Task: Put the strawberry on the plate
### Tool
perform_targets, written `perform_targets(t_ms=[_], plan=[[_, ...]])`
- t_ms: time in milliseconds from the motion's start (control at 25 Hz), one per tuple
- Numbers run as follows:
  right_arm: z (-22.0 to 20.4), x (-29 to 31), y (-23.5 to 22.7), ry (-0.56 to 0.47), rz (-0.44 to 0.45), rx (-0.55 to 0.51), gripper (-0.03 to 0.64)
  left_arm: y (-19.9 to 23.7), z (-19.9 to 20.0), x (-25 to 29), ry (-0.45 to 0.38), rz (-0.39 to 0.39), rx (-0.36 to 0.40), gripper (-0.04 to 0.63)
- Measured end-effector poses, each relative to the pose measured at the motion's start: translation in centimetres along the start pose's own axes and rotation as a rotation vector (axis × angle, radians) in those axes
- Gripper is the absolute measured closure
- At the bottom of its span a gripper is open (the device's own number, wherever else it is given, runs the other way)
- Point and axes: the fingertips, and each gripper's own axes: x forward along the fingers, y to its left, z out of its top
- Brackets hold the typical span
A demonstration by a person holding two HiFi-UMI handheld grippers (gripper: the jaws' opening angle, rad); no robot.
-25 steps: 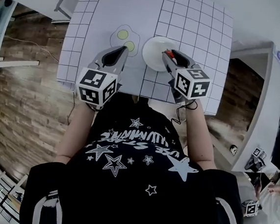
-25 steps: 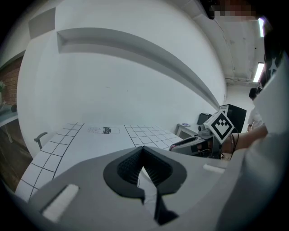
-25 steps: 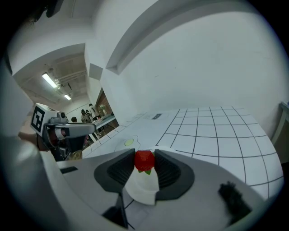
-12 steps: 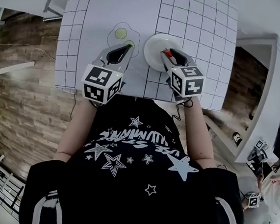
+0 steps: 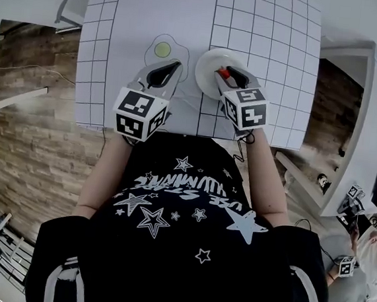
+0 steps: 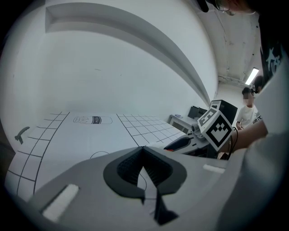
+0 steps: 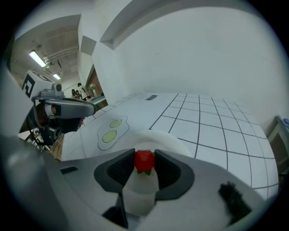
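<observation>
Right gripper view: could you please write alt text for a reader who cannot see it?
The right claw is shut on a small red strawberry, held over a white plate on a gridded white mat.

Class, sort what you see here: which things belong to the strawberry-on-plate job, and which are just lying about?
Part of the job: strawberry, gripped in the right claw; plate below it.

Just lying about: left claw, shut and empty; gridded mat; fried-egg print on it.
</observation>
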Motion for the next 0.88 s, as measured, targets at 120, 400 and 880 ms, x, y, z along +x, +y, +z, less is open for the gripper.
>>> perform_targets(t_ms=[120,400,880], plan=[[-0.3,0.3,-0.1,0.023,-0.013,-0.011,0.471,0.1,0.0,0.2,0.005,-0.004,0.001,0.586],[-0.6,0.2,-0.1,0.027,-0.022,-0.031,0.471,-0.1,0.3,0.2,-0.001,0.007,0.013,0.586],[0.0,-1.7,0.4,-0.01,0.026,-0.047,0.462,-1.3,0.7,-1.5,-0.026,0.051,0.017,0.586]])
